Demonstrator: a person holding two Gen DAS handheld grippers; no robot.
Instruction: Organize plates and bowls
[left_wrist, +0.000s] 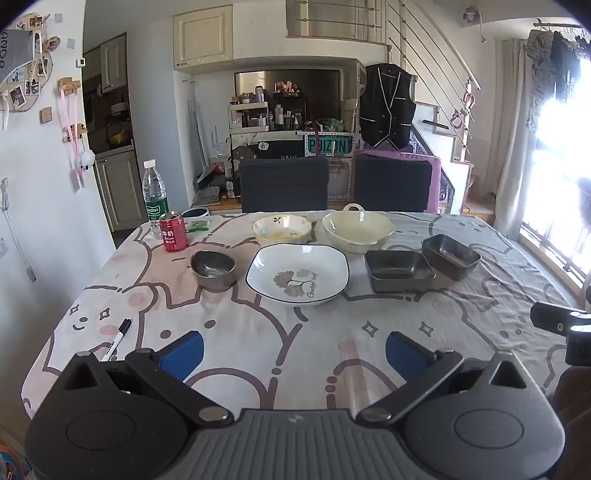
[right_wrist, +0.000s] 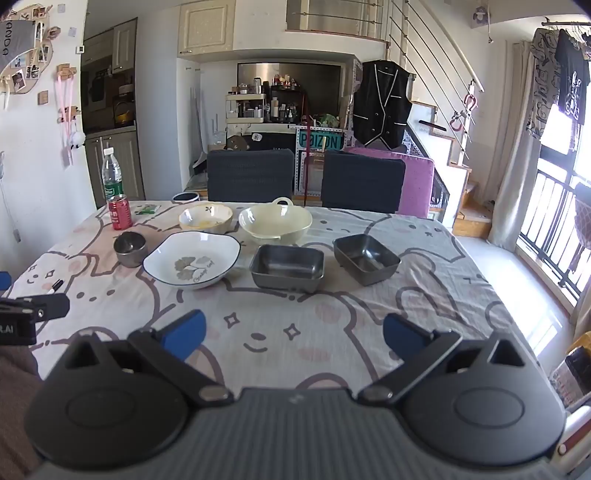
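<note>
A white square plate with a leaf print (left_wrist: 297, 274) (right_wrist: 192, 260) lies mid-table. Behind it stand a small flowered bowl (left_wrist: 282, 228) (right_wrist: 205, 218) and a cream bowl with a handle (left_wrist: 357, 229) (right_wrist: 275, 222). A round steel bowl (left_wrist: 213, 269) (right_wrist: 129, 248) sits to the plate's left. Two dark rectangular metal dishes (left_wrist: 399, 270) (left_wrist: 450, 256) (right_wrist: 287, 266) (right_wrist: 365, 258) sit to its right. My left gripper (left_wrist: 294, 354) and right gripper (right_wrist: 294, 334) hover over the near tablecloth, both open with nothing between their blue pads, well short of the dishes.
A red drink can (left_wrist: 173, 232) (right_wrist: 120, 212), a water bottle (left_wrist: 154, 194) (right_wrist: 112, 179) and a green packet (left_wrist: 198, 224) stand at the far left. A marker pen (left_wrist: 117, 339) lies near the left edge. Two dark chairs (left_wrist: 284, 182) (left_wrist: 393, 182) stand behind the table.
</note>
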